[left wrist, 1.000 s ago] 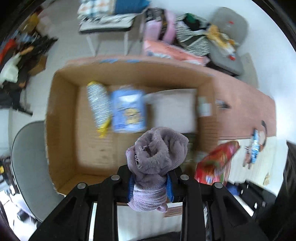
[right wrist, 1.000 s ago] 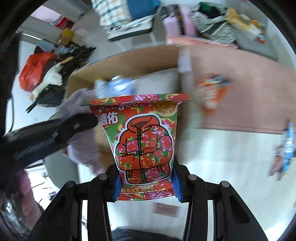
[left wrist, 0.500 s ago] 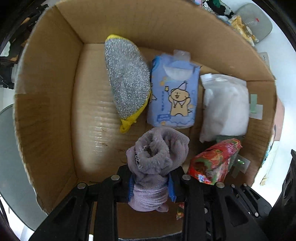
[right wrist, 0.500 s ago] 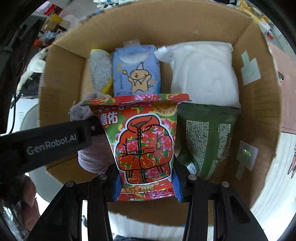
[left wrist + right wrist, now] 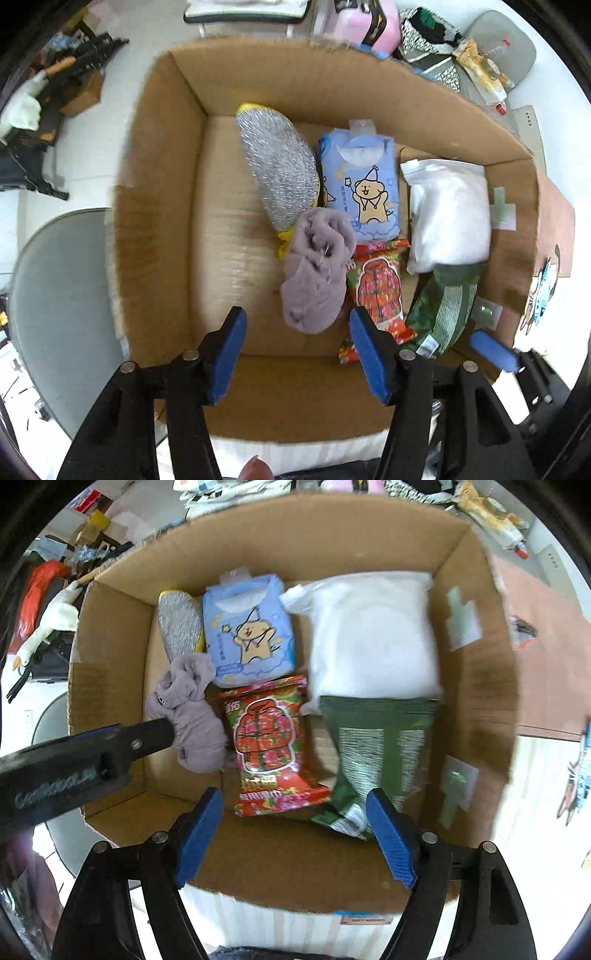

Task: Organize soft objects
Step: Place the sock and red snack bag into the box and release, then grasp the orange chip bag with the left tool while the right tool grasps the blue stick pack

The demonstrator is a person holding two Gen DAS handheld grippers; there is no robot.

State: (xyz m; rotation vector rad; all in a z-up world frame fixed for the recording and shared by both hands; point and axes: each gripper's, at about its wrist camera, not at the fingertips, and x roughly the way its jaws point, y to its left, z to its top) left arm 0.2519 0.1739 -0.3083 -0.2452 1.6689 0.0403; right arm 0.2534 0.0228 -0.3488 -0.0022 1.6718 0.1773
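We look down into the cardboard box (image 5: 159, 206), which carries all the soft things. The white pouch (image 5: 373, 635) lies by its right wall, with the green packet (image 5: 373, 746) below it. The blue tissue pack (image 5: 364, 188) sits at the middle, the silver scrubber (image 5: 277, 173) to its left. The red snack bag (image 5: 269, 742) and the grey sock (image 5: 317, 273) lie side by side near the front wall. Above them our left gripper (image 5: 295, 354) and right gripper (image 5: 291, 834) have jaws opening, holding nothing.
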